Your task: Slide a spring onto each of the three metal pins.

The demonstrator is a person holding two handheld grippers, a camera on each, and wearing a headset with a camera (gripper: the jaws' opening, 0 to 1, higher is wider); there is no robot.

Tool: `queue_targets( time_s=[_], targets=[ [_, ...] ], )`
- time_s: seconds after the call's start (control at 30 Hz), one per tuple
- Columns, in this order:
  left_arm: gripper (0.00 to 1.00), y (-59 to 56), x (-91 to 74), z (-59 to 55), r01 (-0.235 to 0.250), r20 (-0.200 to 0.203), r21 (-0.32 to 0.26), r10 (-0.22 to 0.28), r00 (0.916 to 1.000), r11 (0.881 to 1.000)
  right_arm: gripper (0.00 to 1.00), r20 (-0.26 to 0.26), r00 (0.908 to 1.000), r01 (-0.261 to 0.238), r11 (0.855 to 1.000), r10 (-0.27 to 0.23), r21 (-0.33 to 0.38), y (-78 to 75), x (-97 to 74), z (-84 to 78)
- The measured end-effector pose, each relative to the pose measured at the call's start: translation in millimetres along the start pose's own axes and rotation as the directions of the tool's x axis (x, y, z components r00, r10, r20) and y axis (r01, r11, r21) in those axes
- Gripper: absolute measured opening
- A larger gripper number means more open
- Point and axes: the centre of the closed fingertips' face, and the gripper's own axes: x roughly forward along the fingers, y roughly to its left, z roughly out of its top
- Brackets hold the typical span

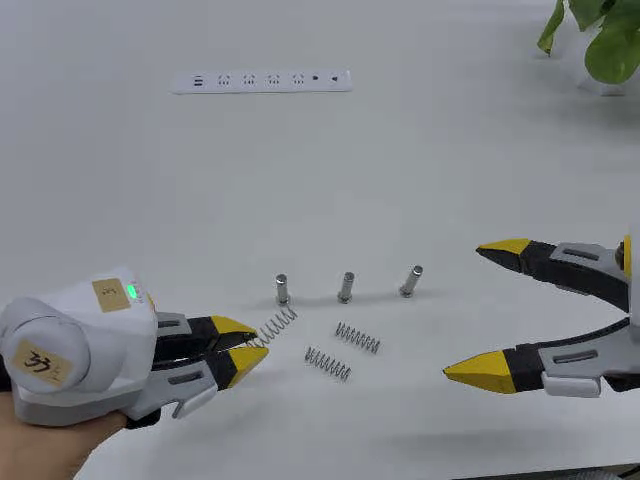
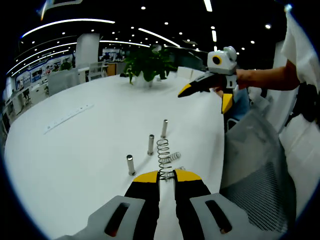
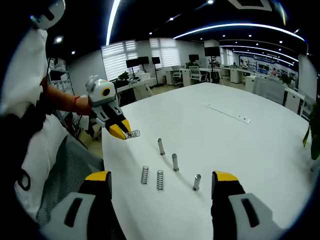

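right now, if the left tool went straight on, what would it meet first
Its held spring leads; likely the loose spring beside it, then the farthest pin. Depth unclear.

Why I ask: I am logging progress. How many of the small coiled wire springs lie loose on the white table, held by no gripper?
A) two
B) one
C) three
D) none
A: two small coiled wire springs lie on the white table in front of the three bare upright metal pins, while the third spring is clamped in the yellow-tipped left gripper.
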Motion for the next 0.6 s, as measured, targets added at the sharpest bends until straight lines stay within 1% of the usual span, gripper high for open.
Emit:
queue_targets(
  time_s=[0.03,0.07,0.13,0.17,0.2,0.23,0.27,0.33,0.37,0.4,0.47,0.53,0.6],
  targets=[
    [0.1,-1.9,0.2,6.2,0.003,0.021,-0.008,-0.003,0.9998,1.0,0.8,0.028,0.9996,-0.005,1.0,0.004,0.012,2.6,2.9,7.5],
    [0.1,-4.9,0.6,14.9,0.012,0.052,-0.019,-0.011,0.9986,1.0,0.79,0.065,0.9978,-0.017,0.999,0.014,0.036,6.9,6.7,17.9],
    [0.1,-7.7,0.8,23.0,0.015,0.073,-0.015,-0.014,0.9972,1.0,0.74,0.089,0.9958,-0.029,0.996,0.022,0.085,11.0,11.0,27.2],
    [0.1,-9.7,1.2,29.1,0.018,0.091,-0.011,-0.017,0.9957,1.0,0.73,0.106,0.994,-0.037,0.992,0.024,0.122,12.8,14.5,34.0],
    [0.1,-10.8,1.4,33.3,0.022,0.105,-0.012,-0.02,0.9943,1.0,0.71,0.127,0.9915,-0.045,0.99,0.028,0.132,14.3,16.6,39.7],
    [0.1,-12.3,1.8,39.4,0.025,0.125,-0.017,-0.023,0.9918,1.0,0.68,0.163,0.9862,-0.053,0.989,0.031,0.135,16.0,19.4,48.9],
    [0.1,-12.9,2.1,42.2,0.026,0.134,-0.019,-0.024,0.9907,0.999,0.66,0.179,0.9834,-0.059,0.986,0.031,0.154,17.0,20.8,53.4],
    [0.1,-15.1,2.7,50.2,0.03,0.159,-0.019,-0.026,0.9869,0.999,0.61,0.213,0.9762,-0.086,0.975,0.042,0.205,20.9,24.6,63.0],
    [0.1,-16.2,2.8,54.3,0.031,0.173,-0.015,-0.028,0.9844,0.999,0.59,0.227,0.9732,-0.087,0.974,0.038,0.209,20.7,25.9,66.8],
    [0.1,-17.6,2.5,60.4,0.037,0.201,-0.019,-0.032,0.9791,0.999,0.58,0.242,0.9696,-0.09,0.97,0.033,0.225,20.5,27.6,70.9],
    [0.1,-18.4,2.6,65.8,0.04,0.221,-0.023,-0.034,0.9747,0.999,0.54,0.259,0.9651,-0.103,0.962,0.035,0.251,21.9,30.8,76.0],
    [0.1,-21.0,2.9,72.0,0.051,0.247,-0.025,-0.043,0.9681,0.998,0.48,0.274,0.9613,-0.104,0.959,0.029,0.262,21.7,32.6,79.7],
    [0.1,-23.5,3.6,76.3,0.057,0.259,-0.024,-0.048,0.9645,0.998,0.42,0.312,0.9491,-0.138,0.944,0.039,0.301,24.9,34.0,86.9]
  ],
)
